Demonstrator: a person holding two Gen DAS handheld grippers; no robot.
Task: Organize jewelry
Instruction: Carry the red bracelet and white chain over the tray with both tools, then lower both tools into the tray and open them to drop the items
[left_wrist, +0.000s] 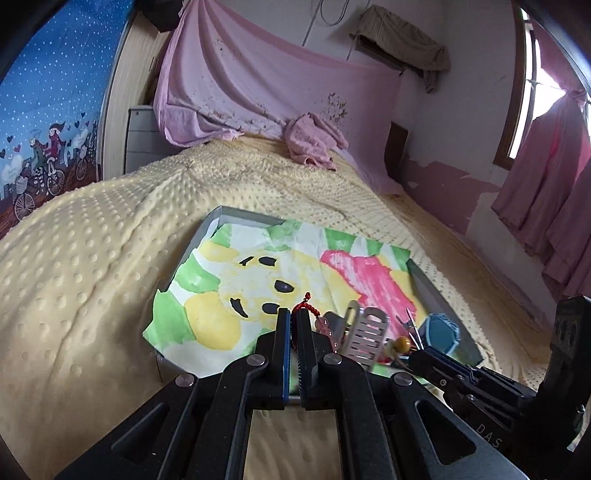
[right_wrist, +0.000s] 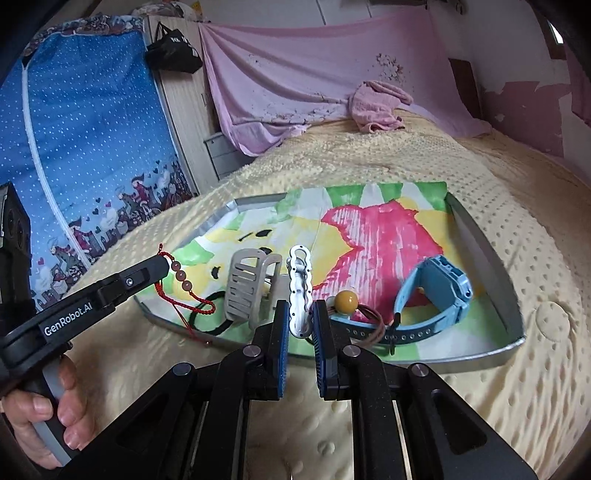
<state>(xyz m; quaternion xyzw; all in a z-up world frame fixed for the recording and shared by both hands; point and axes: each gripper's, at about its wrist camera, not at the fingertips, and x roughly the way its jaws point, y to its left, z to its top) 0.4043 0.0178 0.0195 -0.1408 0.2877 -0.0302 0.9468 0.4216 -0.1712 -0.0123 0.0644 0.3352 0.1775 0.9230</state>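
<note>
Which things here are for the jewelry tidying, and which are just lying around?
For the job:
- red cord bracelet, held by the left gripper
- white hair clip, held by the right gripper
- grey claw clip
- blue watch
- yellow bead tie
- tray

Lying about:
- pink towel
- black bag

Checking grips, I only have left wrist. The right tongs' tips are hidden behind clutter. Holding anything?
Observer: Yes, the right tongs are shut on a silver wavy hair clip, upright between the pads.
Operator: How much of my bracelet hangs free?
Observer: The beaded bracelet dangles from the left tongs; its red cord loops down over the tray's near rim.
Operator: The blue thing on the right?
Observer: A blue wristwatch on its side in the tray, strap laid along the near edge.
</note>
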